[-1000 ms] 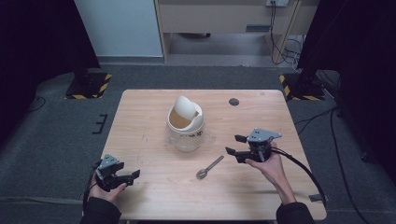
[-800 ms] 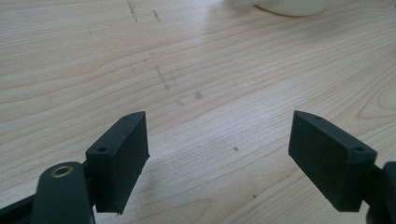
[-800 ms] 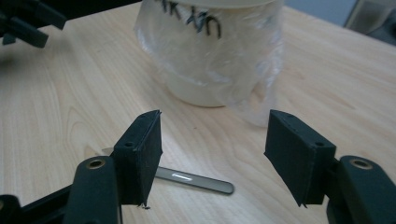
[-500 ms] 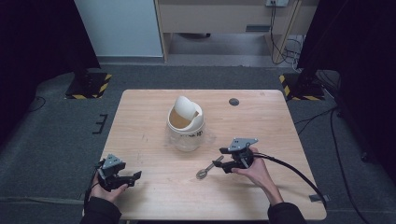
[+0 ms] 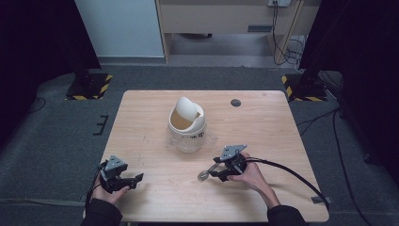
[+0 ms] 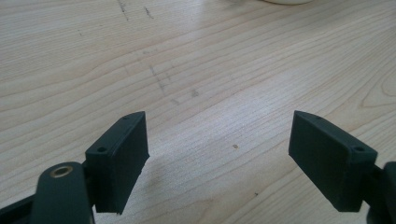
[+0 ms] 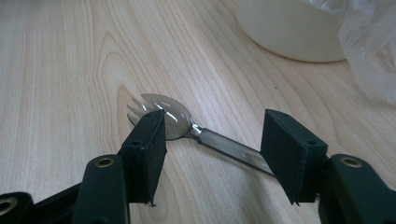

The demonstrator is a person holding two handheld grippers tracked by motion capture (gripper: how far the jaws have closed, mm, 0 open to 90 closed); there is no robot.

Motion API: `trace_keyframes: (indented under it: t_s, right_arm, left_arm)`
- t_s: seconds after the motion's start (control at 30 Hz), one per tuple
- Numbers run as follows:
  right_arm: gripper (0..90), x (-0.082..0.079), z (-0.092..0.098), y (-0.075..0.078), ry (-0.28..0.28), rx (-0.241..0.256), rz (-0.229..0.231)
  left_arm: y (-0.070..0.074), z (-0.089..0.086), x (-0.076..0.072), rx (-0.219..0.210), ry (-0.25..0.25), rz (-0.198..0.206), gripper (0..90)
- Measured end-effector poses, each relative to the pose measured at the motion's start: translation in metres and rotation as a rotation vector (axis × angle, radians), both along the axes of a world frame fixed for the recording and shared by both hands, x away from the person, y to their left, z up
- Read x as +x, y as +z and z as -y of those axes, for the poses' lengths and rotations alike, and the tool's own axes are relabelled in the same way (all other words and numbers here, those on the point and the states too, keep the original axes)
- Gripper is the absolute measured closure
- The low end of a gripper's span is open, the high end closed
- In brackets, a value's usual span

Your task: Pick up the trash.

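On the tabletop, a spork is straddled by the right gripper with fingers wide, seemingly for pickup, while the left gripper is rested wide and empty.

Even, diffuse overhead light falls on the pale wooden table in the high view, while the room around it sinks into near-black at both sides and the whole picture looks soft and slightly grainy. In the left gripper view the wood is bright and its far grain crisp, with only a faint, soft-edged shadow under the near, slightly blurred jaws. The right gripper view has a dull sheen on the clear spork, and the white container beyond goes soft.
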State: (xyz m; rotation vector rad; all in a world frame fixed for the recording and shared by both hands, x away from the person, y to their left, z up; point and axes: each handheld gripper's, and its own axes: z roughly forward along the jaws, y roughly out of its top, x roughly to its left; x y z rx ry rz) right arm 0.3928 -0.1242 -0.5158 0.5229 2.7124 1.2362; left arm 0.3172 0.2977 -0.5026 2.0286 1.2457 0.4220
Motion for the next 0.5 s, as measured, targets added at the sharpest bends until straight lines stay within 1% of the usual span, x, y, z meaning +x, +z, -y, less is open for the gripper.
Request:
trace_keyframes:
  t_s: [0.07, 0.23, 0.37, 0.4, 0.43, 0.5]
  right_arm:
    - [42.0, 0.0, -0.001, -0.002, 0.001, -0.008, 0.004]
    - [42.5, 0.003, -0.004, -0.006, 0.013, -0.018, 0.041]
    - [43.3, 0.005, -0.007, -0.011, 0.012, -0.039, 0.035]
    - [44.3, 0.004, -0.007, -0.014, 0.009, -0.055, 0.027]
    - [46.2, 0.004, -0.007, -0.015, 0.002, -0.048, 0.02]
    - [50.7, 0.003, -0.007, -0.014, -0.005, -0.053, 0.016]
  left_arm:
    - [0.0, 0.0, 0.0, 0.0, -0.001, 0.001, 19.7]
    - [0.0, 0.001, 0.0, 0.002, -0.004, 0.004, 19.7]
    - [0.0, 0.001, 0.0, 0.003, -0.005, 0.006, 19.7]
    - [0.0, 0.0, 0.0, 0.004, -0.006, 0.008, 19.7]
    - [0.001, 0.0, 0.0, 0.007, -0.007, 0.01, 19.7]
    - [0.002, 0.0, 0.0, 0.007, -0.007, 0.017, 19.7]
